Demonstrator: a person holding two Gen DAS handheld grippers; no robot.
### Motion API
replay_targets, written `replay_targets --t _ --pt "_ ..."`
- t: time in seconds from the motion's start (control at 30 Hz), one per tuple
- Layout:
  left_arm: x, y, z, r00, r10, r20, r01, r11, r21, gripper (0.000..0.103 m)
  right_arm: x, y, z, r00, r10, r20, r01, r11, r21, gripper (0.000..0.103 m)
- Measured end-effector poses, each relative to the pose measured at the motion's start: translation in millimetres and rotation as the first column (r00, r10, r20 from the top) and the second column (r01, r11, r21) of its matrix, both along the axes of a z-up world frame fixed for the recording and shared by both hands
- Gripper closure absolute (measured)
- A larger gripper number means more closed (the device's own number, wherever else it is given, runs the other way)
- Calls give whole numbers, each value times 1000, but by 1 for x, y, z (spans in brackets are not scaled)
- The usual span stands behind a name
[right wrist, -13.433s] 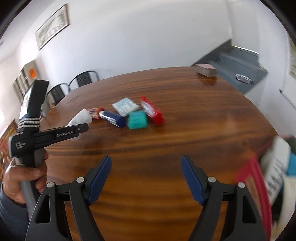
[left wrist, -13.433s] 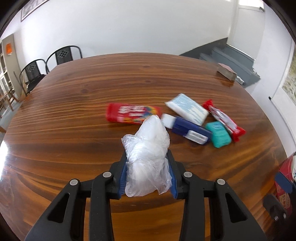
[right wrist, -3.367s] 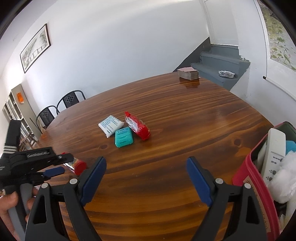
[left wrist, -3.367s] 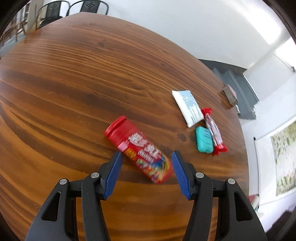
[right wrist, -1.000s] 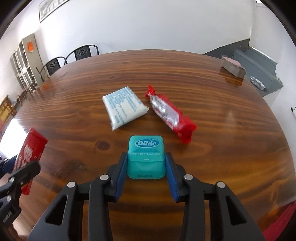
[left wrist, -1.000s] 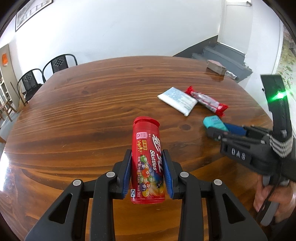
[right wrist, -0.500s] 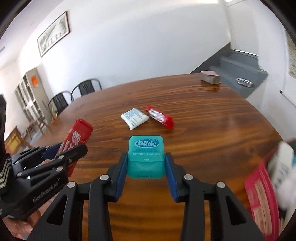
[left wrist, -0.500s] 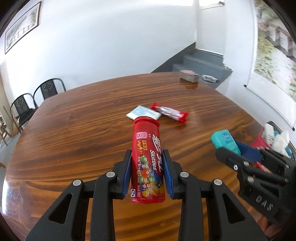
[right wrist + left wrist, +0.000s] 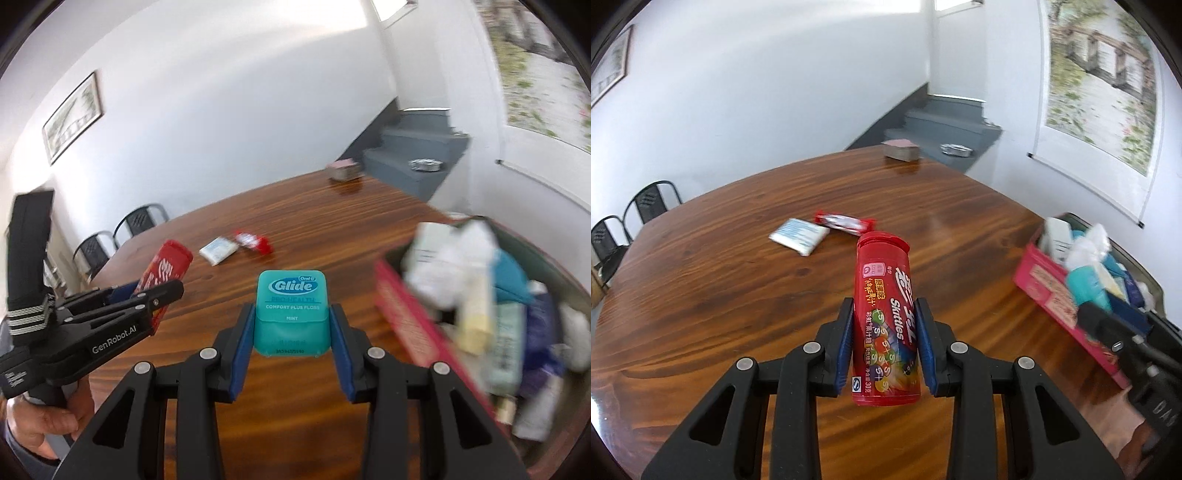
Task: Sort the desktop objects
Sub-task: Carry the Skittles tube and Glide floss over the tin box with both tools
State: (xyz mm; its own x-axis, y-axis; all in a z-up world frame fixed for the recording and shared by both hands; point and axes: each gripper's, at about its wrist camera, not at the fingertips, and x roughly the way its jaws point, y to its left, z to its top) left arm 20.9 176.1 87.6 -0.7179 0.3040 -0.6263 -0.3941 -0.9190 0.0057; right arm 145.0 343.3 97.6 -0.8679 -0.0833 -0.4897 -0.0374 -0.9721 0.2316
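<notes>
Red candy tube (image 9: 884, 321) and teal floss box (image 9: 291, 314): one clamped per hand-held gripper.

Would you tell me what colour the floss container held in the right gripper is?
Teal, with white Glide lettering; the floss container shows best in the right wrist view.

Polished brown wooden surface (image 9: 738, 295), grain running crosswise. Two black metal chairs (image 9: 646, 201) at its far edge. Grey painted stair steps (image 9: 938, 122) beyond, bearing a small silvery dish (image 9: 956, 149) (contents unclear). Framed landscape picture (image 9: 72, 118) on white wall; hanging scroll painting (image 9: 1104, 99) opposite.
</notes>
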Motion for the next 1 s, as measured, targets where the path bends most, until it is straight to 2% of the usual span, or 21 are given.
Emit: replay_targets --t 0.13,0.23,0.43,0.7,0.9,1.0 --pt "11 25 1 998 -58 5 58 998 1 69 29 35 9 994 -102 -41 102 995 -15 60" --pt "20 45 4 995 -101 2 101 995 10 69 45 62 16 980 -192 -60 193 981 10 60" --pt "34 78 10 984 -176 10 176 984 38 69 57 112 13 944 -330 -28 330 943 27 60" --pt "46 103 17 974 -227 17 225 972 61 69 46 141 -3 926 -377 35 376 926 34 60" --pt "48 116 17 966 -255 36 252 965 73 69 46 154 -8 922 -382 59 381 924 32 59" --pt "52 125 17 960 -276 36 273 959 70 69 53 158 -8 917 -395 48 394 919 24 55"
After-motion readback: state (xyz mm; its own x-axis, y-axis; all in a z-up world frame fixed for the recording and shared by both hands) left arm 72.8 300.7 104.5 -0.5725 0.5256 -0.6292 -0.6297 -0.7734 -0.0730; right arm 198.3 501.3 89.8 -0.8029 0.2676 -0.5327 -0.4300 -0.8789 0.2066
